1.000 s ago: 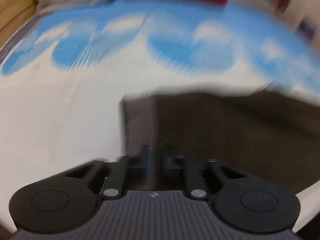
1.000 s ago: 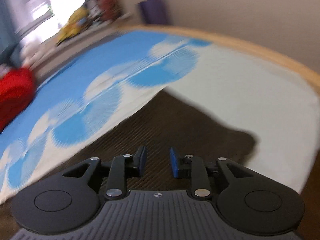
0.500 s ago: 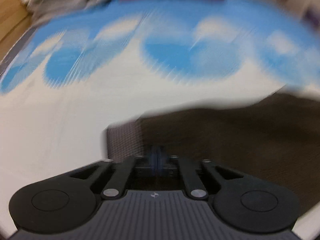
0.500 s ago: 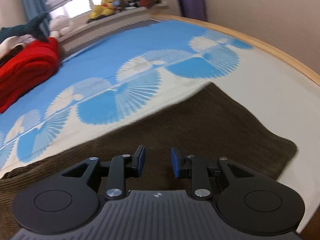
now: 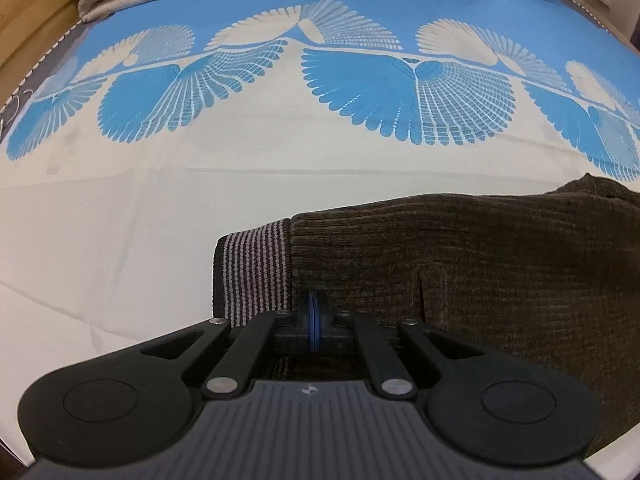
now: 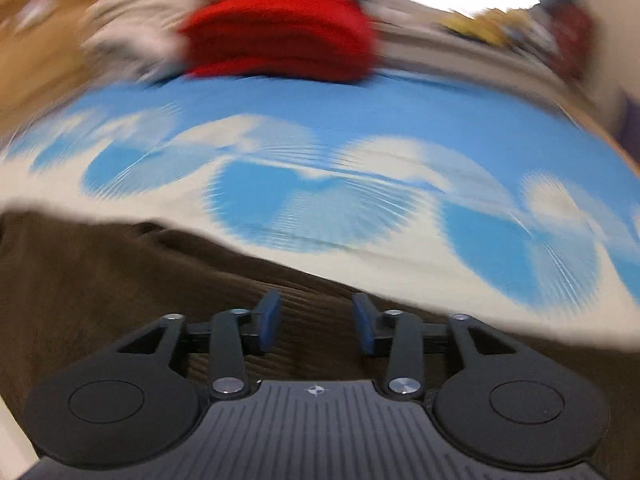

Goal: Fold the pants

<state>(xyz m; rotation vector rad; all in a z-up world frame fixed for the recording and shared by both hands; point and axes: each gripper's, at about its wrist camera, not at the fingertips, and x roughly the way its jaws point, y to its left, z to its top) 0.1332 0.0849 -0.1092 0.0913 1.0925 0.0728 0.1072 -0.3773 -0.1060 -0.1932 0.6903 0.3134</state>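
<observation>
Brown corduroy pants (image 5: pixel 480 264) flat on the bed's blue-and-cream sheet (image 5: pixel 160 208), left tool (image 5: pixel 314 312) pinched shut on fabric beside the striped waistband (image 5: pixel 256 264) — right tool (image 6: pixel 316 324) above the pants, jaws opening, nothing between, red blanket (image 6: pixel 280 36) beyond

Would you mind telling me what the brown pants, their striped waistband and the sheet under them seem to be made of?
The brown pants look like corduroy: fine parallel ridges, soft and matte. The striped waistband seems a ribbed elastic knit, with narrow dark and pale ribs. The sheet appears to be smooth woven cloth, probably cotton, matte, with fold creases and a printed blue fan pattern; the fibre can't be confirmed.
</observation>
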